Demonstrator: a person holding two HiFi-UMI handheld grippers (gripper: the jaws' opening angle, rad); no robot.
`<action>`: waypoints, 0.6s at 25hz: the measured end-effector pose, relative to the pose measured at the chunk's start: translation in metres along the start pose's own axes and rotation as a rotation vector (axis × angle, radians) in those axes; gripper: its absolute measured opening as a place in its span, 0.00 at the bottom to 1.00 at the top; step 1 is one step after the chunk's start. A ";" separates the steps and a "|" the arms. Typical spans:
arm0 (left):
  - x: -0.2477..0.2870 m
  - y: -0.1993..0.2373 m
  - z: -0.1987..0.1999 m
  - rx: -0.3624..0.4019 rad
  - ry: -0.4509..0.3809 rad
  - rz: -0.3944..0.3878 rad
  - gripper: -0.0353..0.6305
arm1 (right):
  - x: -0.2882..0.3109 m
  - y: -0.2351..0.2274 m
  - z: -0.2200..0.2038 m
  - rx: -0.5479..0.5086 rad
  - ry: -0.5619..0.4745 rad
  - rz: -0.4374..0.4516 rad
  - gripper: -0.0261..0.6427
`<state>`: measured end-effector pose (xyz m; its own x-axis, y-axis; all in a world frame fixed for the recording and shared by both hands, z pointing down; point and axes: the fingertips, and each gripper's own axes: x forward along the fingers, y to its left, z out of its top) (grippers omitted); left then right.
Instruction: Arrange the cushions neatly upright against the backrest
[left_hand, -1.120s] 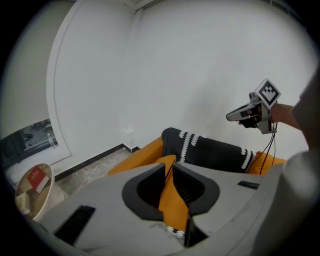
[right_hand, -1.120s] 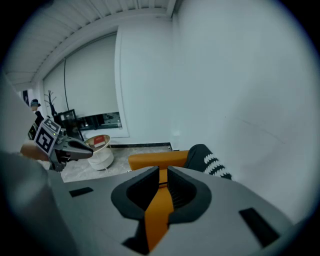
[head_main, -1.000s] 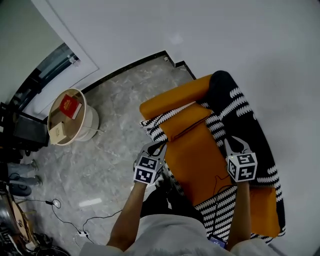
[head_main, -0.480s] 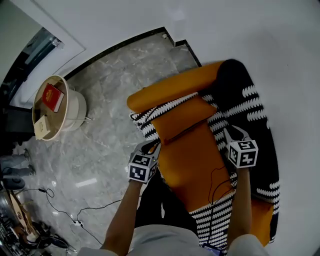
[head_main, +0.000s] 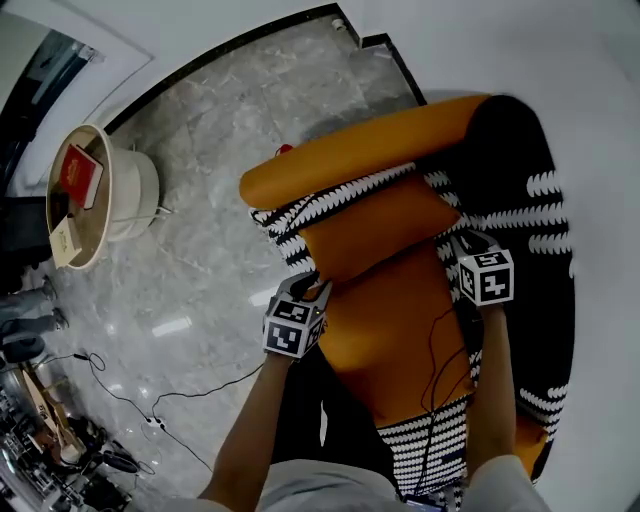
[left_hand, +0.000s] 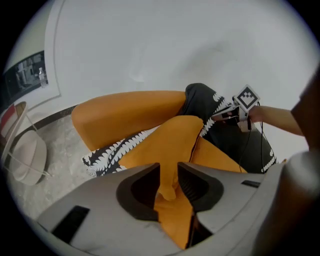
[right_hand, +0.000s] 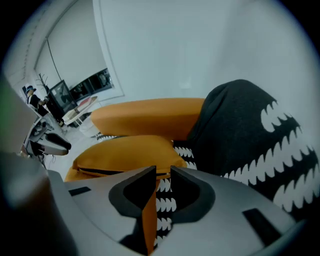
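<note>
While the orange cushion (head_main: 385, 290) lies lengthwise on the chair's seat, its far end is folded up against the black-and-white patterned throw (head_main: 330, 205), just below the chair's orange padded roll (head_main: 350, 155). A second ago that folded end sat lower and further from the roll; now it is pushed close under it.

The left hand-held gripper (left_hand: 170, 180) is at the cushion's near left edge. Its jaws are opening, and a loose fold of the orange fabric hangs between them, no longer pinched. The right hand-held gripper (right_hand: 162, 187) is at the cushion's right side, beside the dark patterned part of the throw. Its jaws stand slightly apart, with a sliver of the cushion's edge along one pad and a gap at the other. Both are at the same two sides as half a second ago.

On the marble floor (head_main: 200, 270) to the left stands a round table (head_main: 120, 195) carrying a red book (head_main: 82, 172), now nearer the picture's edge.
</note>
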<state>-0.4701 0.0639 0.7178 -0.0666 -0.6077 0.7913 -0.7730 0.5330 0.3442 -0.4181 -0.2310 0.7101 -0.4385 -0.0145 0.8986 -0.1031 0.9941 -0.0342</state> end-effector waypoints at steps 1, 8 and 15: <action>0.007 0.002 -0.002 0.006 0.006 0.001 0.25 | 0.009 -0.003 -0.003 -0.010 0.017 -0.003 0.15; 0.037 0.016 -0.029 -0.014 0.072 -0.026 0.35 | 0.053 -0.019 -0.015 0.072 0.046 -0.024 0.17; 0.047 0.019 -0.038 -0.032 0.091 -0.033 0.36 | 0.067 -0.015 -0.013 0.113 0.048 -0.059 0.17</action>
<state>-0.4642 0.0675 0.7808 0.0172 -0.5700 0.8215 -0.7531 0.5331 0.3856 -0.4342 -0.2452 0.7769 -0.3856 -0.0643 0.9204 -0.2280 0.9733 -0.0275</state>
